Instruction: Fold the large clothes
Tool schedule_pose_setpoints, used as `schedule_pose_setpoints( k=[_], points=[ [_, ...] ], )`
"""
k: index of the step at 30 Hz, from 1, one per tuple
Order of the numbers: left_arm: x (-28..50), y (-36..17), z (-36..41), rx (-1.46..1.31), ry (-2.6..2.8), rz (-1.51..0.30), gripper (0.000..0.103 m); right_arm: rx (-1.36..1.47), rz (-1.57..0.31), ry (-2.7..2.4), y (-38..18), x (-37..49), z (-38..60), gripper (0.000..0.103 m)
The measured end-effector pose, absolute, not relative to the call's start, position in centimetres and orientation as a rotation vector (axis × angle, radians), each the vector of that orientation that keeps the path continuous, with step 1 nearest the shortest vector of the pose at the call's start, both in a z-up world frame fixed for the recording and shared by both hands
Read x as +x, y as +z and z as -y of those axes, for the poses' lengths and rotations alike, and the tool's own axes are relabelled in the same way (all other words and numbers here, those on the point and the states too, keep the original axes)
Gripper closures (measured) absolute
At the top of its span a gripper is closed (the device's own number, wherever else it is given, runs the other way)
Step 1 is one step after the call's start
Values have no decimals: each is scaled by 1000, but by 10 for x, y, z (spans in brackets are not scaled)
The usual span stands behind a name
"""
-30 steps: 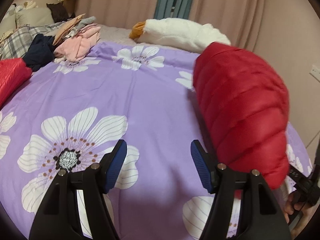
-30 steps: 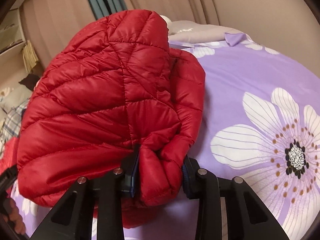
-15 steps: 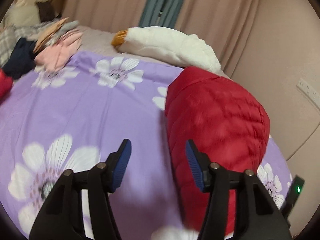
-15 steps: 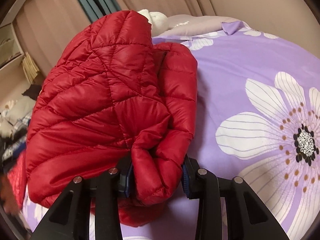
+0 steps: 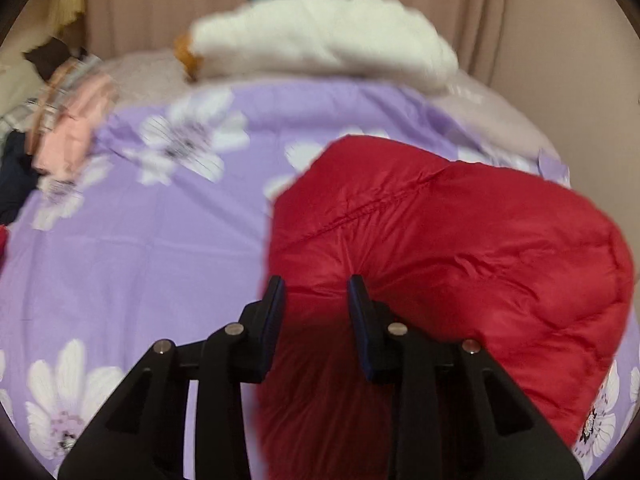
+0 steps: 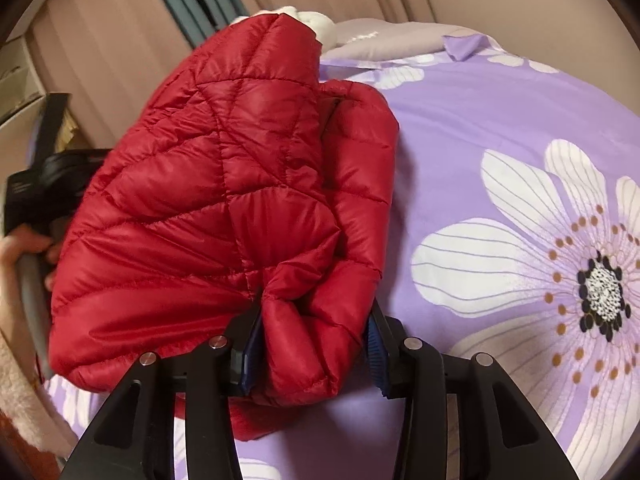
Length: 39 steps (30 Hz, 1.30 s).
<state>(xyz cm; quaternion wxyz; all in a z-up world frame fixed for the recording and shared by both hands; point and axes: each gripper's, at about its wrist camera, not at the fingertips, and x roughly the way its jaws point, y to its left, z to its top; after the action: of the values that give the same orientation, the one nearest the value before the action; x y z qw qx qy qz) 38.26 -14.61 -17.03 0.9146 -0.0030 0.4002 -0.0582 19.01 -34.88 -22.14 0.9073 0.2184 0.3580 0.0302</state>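
right wrist, claw [image 6: 314, 344] pinching red jacket [image 6: 224, 184]

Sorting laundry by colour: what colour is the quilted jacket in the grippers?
Red; the puffer jacket shows sharpest in the right wrist view.

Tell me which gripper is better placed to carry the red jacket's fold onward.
Right gripper: puffy red jacket fabric fills its jaws. Left gripper has just been closing on another bunch.

A white plush toy [image 5: 320, 36] lay beyond the purple floral sheet [image 5: 140, 232], clothes [image 5: 72, 128] heaped at its left edge.
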Motion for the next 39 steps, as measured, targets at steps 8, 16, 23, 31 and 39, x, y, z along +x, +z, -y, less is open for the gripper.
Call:
schedule_pose_setpoints(
  k=[8,16,23,31,39],
  points=[
    [380,-204,185,193,-15,-754,83,549,-782,77,-234,196,374,60],
    [384,-211,179,173,-4,-742,82,484,-783,51,-229,199,362,58],
    [358,-179,156,93,-104,-731,78,475,-790,53,-227,200,359,57],
    [309,-144,165,38,-204,-698,78,531,-766,53,-224,201,355,57],
    [295,-147,187,85,-247,-661,74,556,-776,56,-229,203,354,57]
  ],
)
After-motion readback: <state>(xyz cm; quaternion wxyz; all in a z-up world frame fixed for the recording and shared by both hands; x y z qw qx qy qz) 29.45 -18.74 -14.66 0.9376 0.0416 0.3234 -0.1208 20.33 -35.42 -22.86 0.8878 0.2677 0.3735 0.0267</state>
